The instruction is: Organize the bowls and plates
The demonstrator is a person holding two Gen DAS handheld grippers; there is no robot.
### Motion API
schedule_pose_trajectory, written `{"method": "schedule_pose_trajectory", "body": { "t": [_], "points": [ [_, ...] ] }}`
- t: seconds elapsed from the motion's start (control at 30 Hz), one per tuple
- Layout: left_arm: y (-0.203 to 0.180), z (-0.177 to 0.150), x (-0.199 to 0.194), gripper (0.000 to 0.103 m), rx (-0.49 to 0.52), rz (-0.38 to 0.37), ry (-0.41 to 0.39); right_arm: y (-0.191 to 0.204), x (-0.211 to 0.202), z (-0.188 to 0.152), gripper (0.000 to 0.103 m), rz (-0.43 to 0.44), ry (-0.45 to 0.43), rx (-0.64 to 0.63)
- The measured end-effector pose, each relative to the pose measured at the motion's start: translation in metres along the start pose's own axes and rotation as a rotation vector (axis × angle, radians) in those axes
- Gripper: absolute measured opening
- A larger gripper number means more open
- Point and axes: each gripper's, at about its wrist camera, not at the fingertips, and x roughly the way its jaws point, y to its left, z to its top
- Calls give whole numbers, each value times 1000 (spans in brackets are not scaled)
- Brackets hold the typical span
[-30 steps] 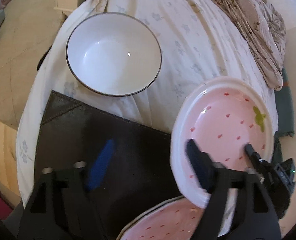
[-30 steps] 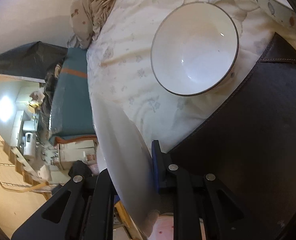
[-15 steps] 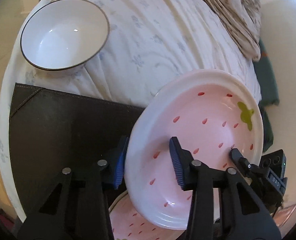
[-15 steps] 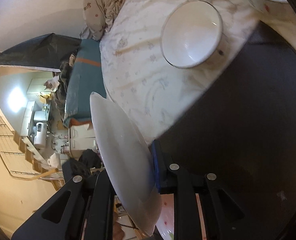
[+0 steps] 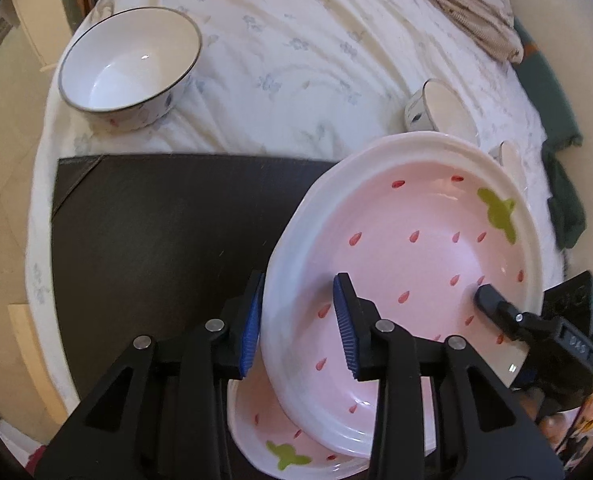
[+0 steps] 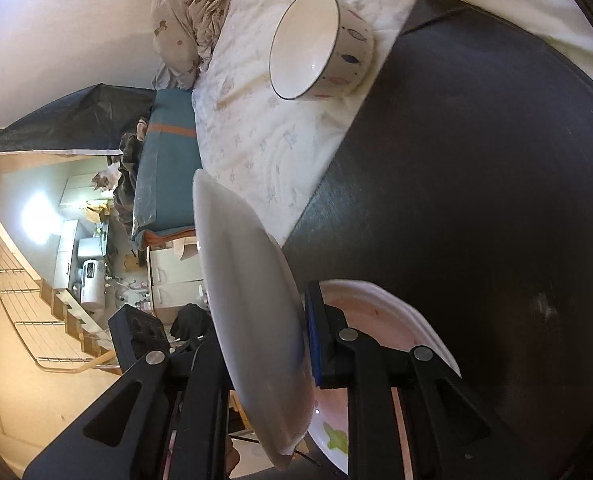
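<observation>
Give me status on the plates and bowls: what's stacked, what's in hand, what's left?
Done: one strawberry plate lies on the dark mat. In hand: a second strawberry plate, tilted above it, pinched at its far rim by the right gripper; the left gripper straddles its near rim, jaws open. Left: the large bowl and small bowl sit apart on the cloth.

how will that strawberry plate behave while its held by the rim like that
Strawberry plate looks glazed, so probably slippery in the right tool. Rigid ceramic, likely fragile. Gripped at one edge and tilted, it may pivot.
</observation>
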Motion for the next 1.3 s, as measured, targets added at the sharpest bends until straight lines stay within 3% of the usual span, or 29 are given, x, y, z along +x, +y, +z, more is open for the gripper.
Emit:
{"method": "schedule_pose_trajectory", "body": {
  "t": [0.33,0.6,0.77,1.07,1.3],
  "points": [
    [4,-31,0,33,16,134,5,-11,-2,-21,18,-46,58,-35],
    [12,-36,5,33,3,151,15,-19,1,-23,18,-78,87,-57],
    [8,-41,9,33,23,173,43,-14,1,-26,16,-170,126,-118],
    [-1,-54,20,38,70,204,82,-10,3,-37,23,-338,169,-217],
    [-7,-59,21,38,88,235,70,-2,6,-45,24,-389,203,-279]
  ]
}}
